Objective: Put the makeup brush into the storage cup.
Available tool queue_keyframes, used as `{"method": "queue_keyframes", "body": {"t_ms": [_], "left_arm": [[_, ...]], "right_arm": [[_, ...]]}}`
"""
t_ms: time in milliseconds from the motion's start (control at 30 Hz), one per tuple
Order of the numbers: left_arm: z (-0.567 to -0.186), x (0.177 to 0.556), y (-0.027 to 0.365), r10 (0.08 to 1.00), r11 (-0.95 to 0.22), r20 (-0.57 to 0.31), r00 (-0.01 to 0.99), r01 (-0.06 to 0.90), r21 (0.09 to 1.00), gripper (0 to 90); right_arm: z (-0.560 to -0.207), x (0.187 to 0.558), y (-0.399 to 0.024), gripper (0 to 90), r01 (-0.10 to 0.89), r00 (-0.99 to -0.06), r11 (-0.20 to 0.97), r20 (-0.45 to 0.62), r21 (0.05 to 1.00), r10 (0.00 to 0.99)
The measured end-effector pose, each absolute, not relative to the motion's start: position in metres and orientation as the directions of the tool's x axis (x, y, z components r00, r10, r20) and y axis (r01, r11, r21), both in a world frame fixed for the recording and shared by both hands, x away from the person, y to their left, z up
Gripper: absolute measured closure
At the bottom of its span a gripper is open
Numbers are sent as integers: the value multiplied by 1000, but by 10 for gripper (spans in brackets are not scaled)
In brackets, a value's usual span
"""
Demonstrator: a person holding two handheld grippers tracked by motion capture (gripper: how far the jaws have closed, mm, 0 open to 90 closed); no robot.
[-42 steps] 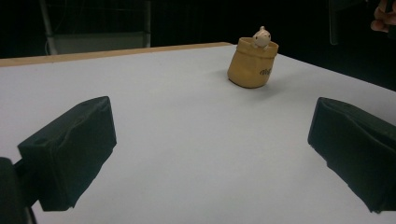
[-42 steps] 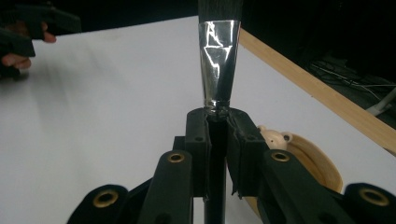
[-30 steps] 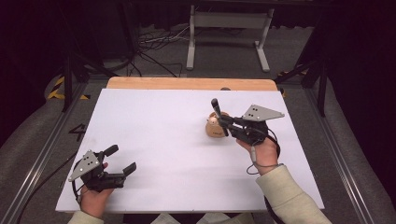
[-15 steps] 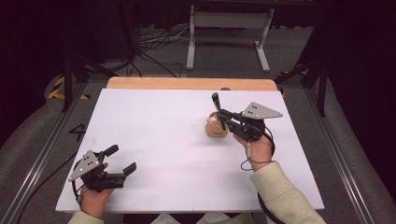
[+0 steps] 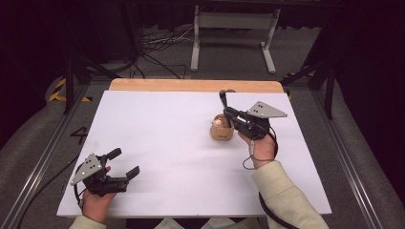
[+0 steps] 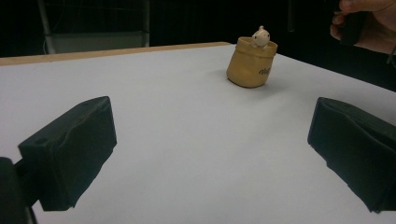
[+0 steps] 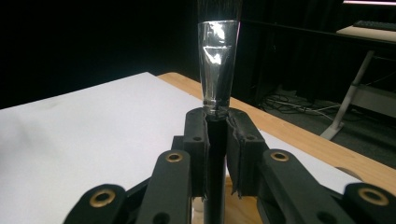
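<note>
1. The right gripper (image 5: pixel 228 110) has its jaws clamped together on a slim black-handled brush with a shiny silver ferrule (image 7: pixel 217 79); the brush stands upright and its dark bristle tip runs out of the top of the right gripper view.
2. Held above the right half of the white table sheet (image 5: pixel 162 143), the brush rises just beside a small tan sack-shaped pot (image 5: pixel 221 130) with a little cream animal figure (image 6: pixel 259 35) peeking from its mouth.
3. Whether the handle's lower end touches the pot is hard to tell.
4. The left gripper (image 5: pixel 125 164) rests near the table's front left corner, jaws wide apart with bare sheet between them, well apart from the pot.
5. A light wooden board edge (image 5: pixel 191 85) borders the far side.
</note>
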State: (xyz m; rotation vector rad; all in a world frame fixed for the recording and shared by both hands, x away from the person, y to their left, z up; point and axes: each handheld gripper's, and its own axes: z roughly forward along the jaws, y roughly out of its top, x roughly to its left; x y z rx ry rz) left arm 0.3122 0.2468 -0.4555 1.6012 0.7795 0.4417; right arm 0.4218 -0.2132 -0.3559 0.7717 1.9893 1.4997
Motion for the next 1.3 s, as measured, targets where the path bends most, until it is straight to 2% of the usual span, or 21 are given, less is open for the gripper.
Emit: {"method": "queue_keyframes", "body": {"t_ms": [567, 1300], "left_arm": [[-456, 312, 246, 697, -32, -147, 701, 235, 971, 19], [-456, 313, 247, 699, -33, -144, 701, 232, 972, 18]], "right_arm": [[-363, 442, -214, 791, 132, -676, 218, -73, 967, 733], [-392, 455, -216, 789, 133, -672, 224, -79, 965, 736]]}}
